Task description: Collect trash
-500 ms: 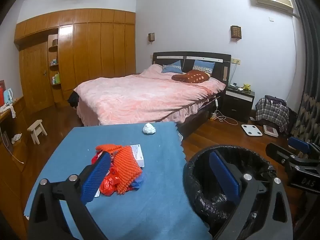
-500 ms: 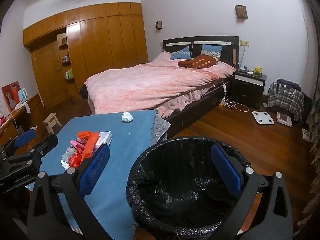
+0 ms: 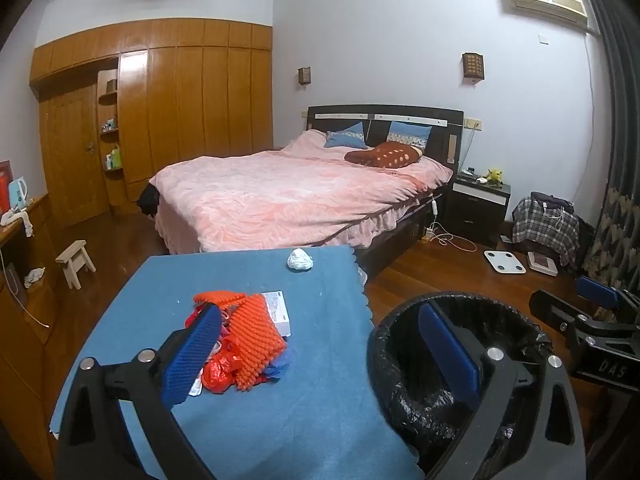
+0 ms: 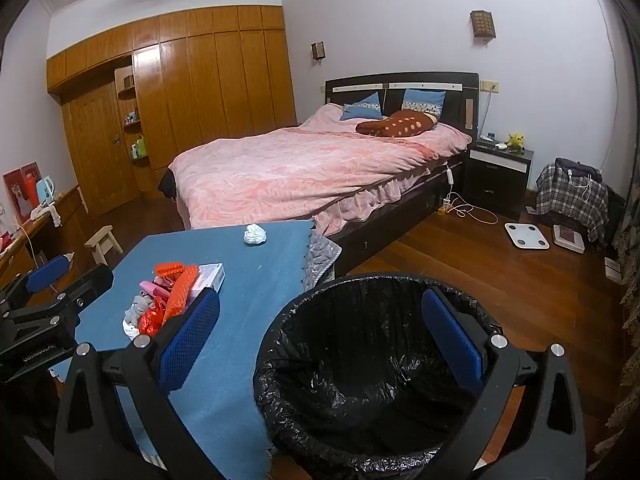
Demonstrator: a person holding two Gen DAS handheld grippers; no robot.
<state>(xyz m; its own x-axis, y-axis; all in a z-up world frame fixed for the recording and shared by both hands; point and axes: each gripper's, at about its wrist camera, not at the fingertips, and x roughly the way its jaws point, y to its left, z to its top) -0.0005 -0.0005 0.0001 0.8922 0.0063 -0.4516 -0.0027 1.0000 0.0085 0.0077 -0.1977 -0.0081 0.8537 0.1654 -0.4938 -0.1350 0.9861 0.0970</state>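
A pile of trash (image 3: 244, 336) lies on the blue-clothed table (image 3: 320, 408): orange bumpy netting, red wrappers and a small white box. A crumpled white paper ball (image 3: 300, 260) sits near the table's far edge. A bin with a black liner (image 3: 404, 396) stands at the table's right side. My left gripper (image 3: 320, 332) is open above the table, its left finger beside the pile, holding nothing. My right gripper (image 4: 320, 312) hangs open over the bin (image 4: 340, 344), with the trash pile (image 4: 172, 296) and paper ball (image 4: 255, 235) off to its left.
A pink-covered bed (image 3: 288, 196) stands just beyond the table. A dark nightstand (image 3: 478, 200), white scale (image 3: 505, 262) and cables lie on the wood floor at right. A small stool (image 3: 76, 258) and wooden counter are at left.
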